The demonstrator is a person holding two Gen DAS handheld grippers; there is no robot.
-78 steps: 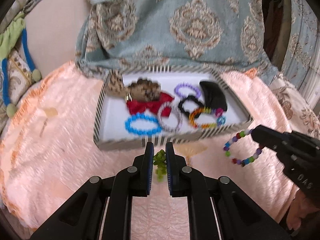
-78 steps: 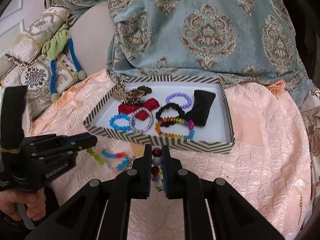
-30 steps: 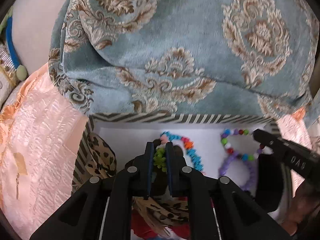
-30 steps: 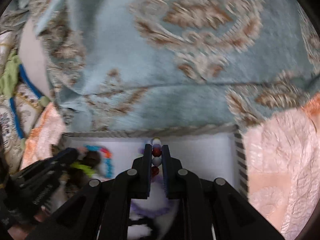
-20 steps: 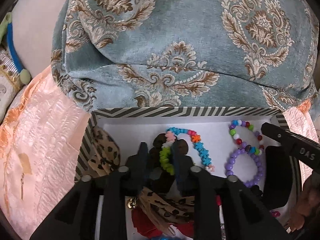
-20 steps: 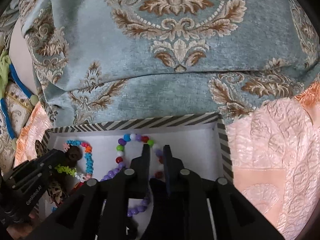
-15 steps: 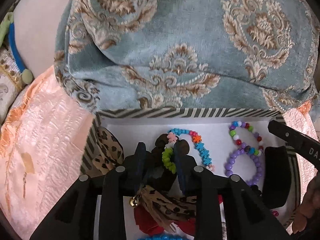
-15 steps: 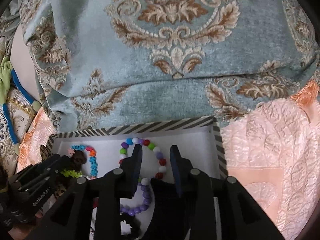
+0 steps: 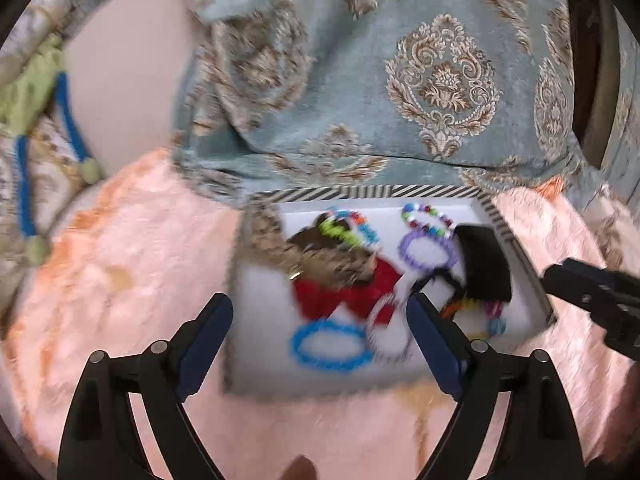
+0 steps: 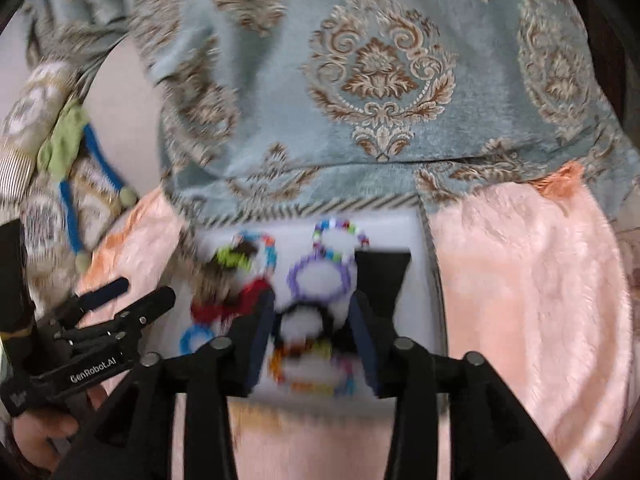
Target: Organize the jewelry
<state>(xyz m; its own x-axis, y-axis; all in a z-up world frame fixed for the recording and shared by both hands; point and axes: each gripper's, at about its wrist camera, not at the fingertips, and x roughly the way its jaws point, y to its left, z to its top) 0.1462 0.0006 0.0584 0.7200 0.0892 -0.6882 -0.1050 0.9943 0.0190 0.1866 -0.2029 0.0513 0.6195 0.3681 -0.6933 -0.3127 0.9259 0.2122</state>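
Note:
A striped-rim box (image 9: pixel 360 192) (image 10: pixel 312 206) with a white floor lies on the peach cloth. It holds several bead bracelets: a green and turquoise one (image 9: pixel 344 230) (image 10: pixel 240 256), a multicolour one (image 9: pixel 426 216) (image 10: pixel 340 232), a purple one (image 9: pixel 426 250) (image 10: pixel 320 278) and a blue one (image 9: pixel 330 346). A red bow (image 9: pixel 352 294), a leopard-print piece (image 9: pixel 320 252) and a black piece (image 9: pixel 484 264) (image 10: pixel 382 276) lie there too. My left gripper (image 9: pixel 320 320) is wide open and empty above the box's near edge. My right gripper (image 10: pixel 312 320) is open and empty over the near bracelets. Both views are blurred.
A teal damask cushion (image 9: pixel 420 80) (image 10: pixel 380 72) rises right behind the box. A patterned cushion with a green and blue cord (image 9: pixel 44 120) (image 10: pixel 76 168) lies at the left. Peach cloth (image 9: pixel 120 260) (image 10: pixel 520 280) spreads around the box. The right gripper also shows at the left wrist view's right edge (image 9: pixel 592 300).
Both grippers have let go of their bracelets in the far part of the box, opened wide and pulled back toward the near edge. The two bracelets now lie in the box.

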